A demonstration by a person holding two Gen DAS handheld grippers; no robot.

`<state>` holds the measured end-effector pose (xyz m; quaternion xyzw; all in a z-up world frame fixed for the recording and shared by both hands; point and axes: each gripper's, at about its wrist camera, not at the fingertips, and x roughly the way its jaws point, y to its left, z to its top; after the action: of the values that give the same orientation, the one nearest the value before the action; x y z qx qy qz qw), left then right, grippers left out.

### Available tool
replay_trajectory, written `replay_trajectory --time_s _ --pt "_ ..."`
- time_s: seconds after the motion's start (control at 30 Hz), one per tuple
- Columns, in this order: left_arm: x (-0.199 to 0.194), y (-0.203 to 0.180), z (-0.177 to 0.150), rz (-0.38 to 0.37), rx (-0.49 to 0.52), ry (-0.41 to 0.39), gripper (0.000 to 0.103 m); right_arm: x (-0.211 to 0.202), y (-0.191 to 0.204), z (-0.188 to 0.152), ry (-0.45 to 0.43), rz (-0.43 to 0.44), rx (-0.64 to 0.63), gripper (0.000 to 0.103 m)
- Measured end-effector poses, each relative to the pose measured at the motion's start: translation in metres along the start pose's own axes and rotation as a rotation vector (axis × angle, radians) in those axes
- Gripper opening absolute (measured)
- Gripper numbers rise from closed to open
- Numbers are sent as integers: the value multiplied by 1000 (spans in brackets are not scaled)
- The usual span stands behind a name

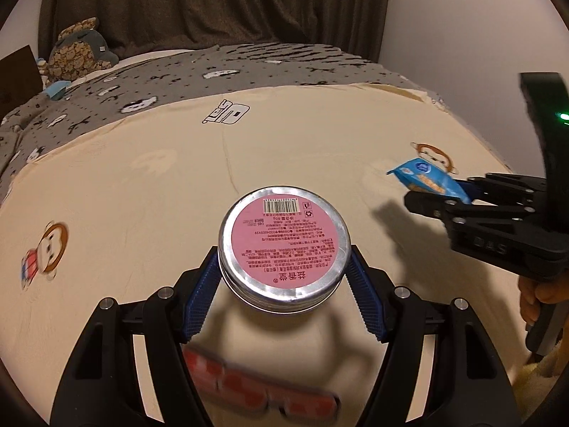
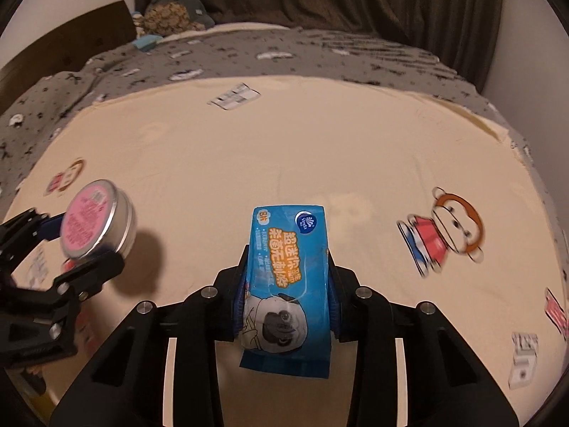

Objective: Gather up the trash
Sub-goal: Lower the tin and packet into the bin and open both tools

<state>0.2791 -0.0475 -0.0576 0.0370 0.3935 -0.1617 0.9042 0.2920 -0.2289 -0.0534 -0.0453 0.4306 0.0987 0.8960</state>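
At the far left of the left wrist view we see a brown plush toy (image 1: pixel 76 51) lying at the head of the bed, on the grey patterned blanket (image 1: pixel 249 66) that runs back to the dark curtain (image 1: pixel 213 0). Nearer us a cream sheet (image 1: pixel 142 185) printed with cartoon monkeys covers the bed (image 1: pixel 355 124).

Our left claw (image 1: pixel 283 277) is clamped on a round metal tin (image 1: pixel 284 245), its blue ribbed pads pressing the tin's rim from both sides. The tin is held up off the sheet with its pink label, printed with a barcode, turned toward the camera. A soft shadow lies on the sheet below it. In the right wrist view the same tin (image 2: pixel 96 222) sits at the left edge, tilted, between the left claw's black fingers (image 2: pixel 85 274).

Further right, our right claw (image 2: pixel 286 284) is closed on a blue tissue packet (image 2: pixel 286 284), squeezing its long sides; the packet stands out forward past the fingertips and hangs back beyond the pads too, clear of the sheet. In the left wrist view that packet (image 1: pixel 426 178) pokes out of the right claw (image 1: pixel 458 197) at the right edge, above a monkey print.

The 2 claws are well apart, each holding 1 piece of trash above the bed
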Motion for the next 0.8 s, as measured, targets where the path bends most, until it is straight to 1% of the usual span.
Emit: replay_trajectory --time_s 0.13,0.17,0.2,0.27,0.43,0.57,0.67,0.8 --pt "-39 -10 -22 -4 5 -18 66 -49 11 -28 -42 20 3 37" --pt "-50 -12 -29 -1 4 -25 66 -55 13 -32 -47 21 3 37" --pt "-57 -14 -34 -1 3 -30 66 -69 17 -43 -59 28 3 37" --pt "-79 -19 -49 -8 0 -46 66 -84 19 -56 -74 39 4 37" --pt "-121 -31 -84 -19 4 -83 66 -126 25 -103 -120 72 40 37" --pt "-151 -46 -117 -32 24 -106 66 -142 31 -141 -119 93 59 37" --pt "-165 -52 -137 -45 37 -106 66 -150 40 -172 -106 116 66 37" --pt "-180 -57 -168 -47 37 -94 66 -158 54 -204 -92 106 59 37"
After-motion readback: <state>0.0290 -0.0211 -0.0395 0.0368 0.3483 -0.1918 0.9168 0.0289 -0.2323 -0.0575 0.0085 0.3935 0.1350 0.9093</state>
